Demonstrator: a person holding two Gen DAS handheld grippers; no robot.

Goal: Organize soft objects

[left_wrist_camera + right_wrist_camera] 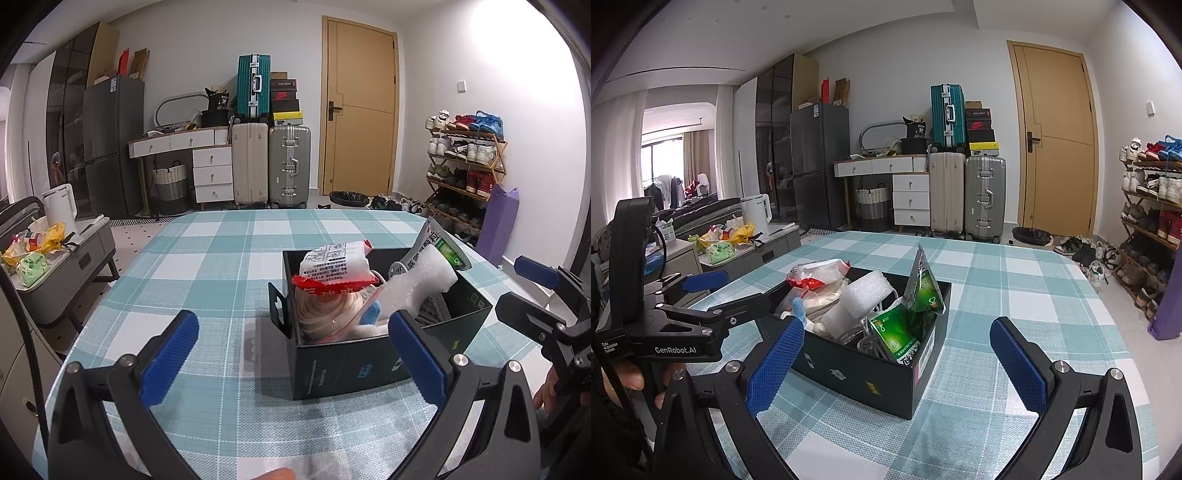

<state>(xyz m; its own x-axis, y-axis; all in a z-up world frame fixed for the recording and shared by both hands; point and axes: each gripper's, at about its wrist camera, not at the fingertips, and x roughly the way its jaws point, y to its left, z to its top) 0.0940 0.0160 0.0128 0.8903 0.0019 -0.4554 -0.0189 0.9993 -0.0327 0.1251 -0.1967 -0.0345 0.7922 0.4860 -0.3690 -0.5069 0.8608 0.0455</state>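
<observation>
1. Black open-top cardboard box (347,365) sits on teal-and-white checked tablecloth (207,266), near the table's middle, between both grippers.
2. Packed with soft stuff: red-and-white printed plastic packet (334,267) on top, white foam block (417,291) leaning across the middle, green foil sachets (921,291) poking up at one end, coiled cream cord in a clear zip bag (327,317) below, small light-blue item (798,308) at the near edge.
3. Left gripper (291,354): spread wide, nothing held, blue pads either side of the box's near corner, not touching.
4. Right gripper (897,358): also wide open and empty, box's short end ahead between the fingers, clear of them.
5. Looks nearly done: no loose soft items visible on the cloth. Likely remaining: tidy what stands proud of the rim.
6. Doing it well: press the packet and foam block down gently, with flat pad faces, not tips; foam dents, packet can slide off.
7. Steady the box wall with one gripper while the other pushes; light cardboard will skid on the cloth.
8. Tuck the tall green sachet down last, by its edge; avoid creasing.
9. Risk: overfilled pile springs back, top packet tips over the rim.
</observation>
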